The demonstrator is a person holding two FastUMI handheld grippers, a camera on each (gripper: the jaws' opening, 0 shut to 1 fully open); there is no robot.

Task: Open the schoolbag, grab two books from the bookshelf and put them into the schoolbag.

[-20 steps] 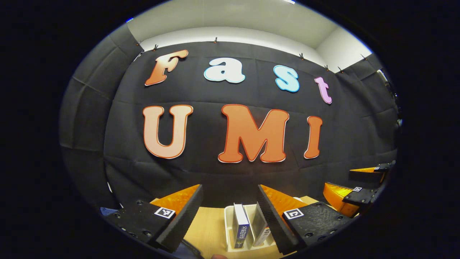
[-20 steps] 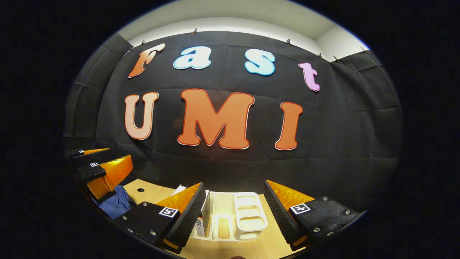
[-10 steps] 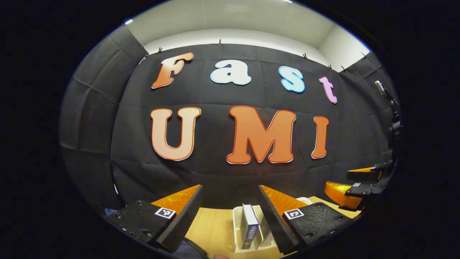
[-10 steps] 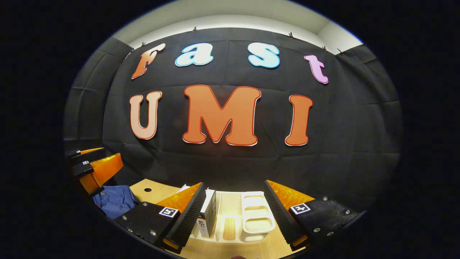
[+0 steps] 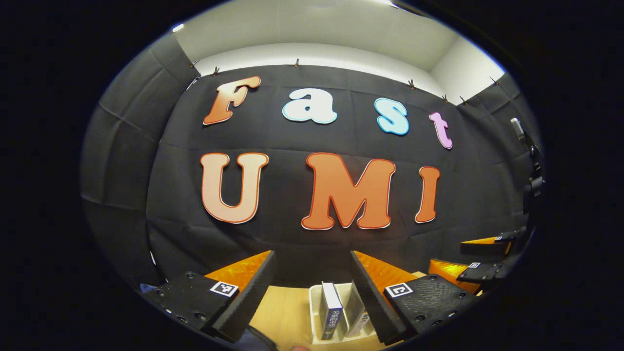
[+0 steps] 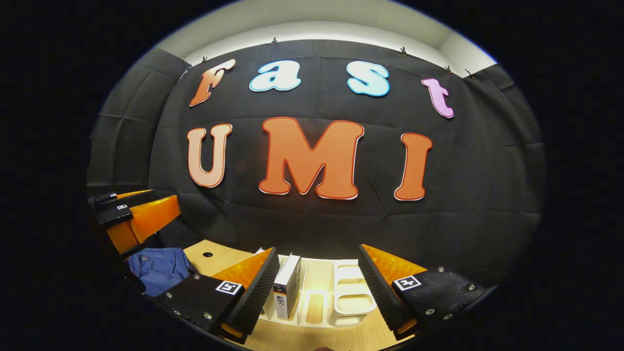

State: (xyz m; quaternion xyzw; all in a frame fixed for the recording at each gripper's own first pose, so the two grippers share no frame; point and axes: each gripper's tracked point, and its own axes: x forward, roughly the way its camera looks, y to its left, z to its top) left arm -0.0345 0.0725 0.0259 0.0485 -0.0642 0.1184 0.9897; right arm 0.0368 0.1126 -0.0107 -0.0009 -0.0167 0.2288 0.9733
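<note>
In the left gripper view my left gripper (image 5: 312, 265) is open, held above the wooden table (image 5: 285, 312). Between its fingers I see the white bookshelf (image 5: 316, 317) with a blue-spined book (image 5: 331, 312) upright and a second book (image 5: 358, 319) leaning beside it. In the right gripper view my right gripper (image 6: 317, 258) is open too, over the same bookshelf (image 6: 348, 295), where a white-and-black book (image 6: 287, 290) stands by its left finger. The blue schoolbag (image 6: 158, 270) lies on the table at the left, below the left gripper (image 6: 158, 204).
The right gripper (image 5: 453, 256) hangs at the right edge of the left gripper view, open, above the table. The black cloth wall (image 6: 312, 224) rises close behind the bookshelf. A small hole (image 6: 208, 254) marks the table (image 6: 214, 261) near the schoolbag.
Both views have shifted a little. In the right gripper view the book and the schoolbag show more fully. Both grippers stay open and hold nothing.
</note>
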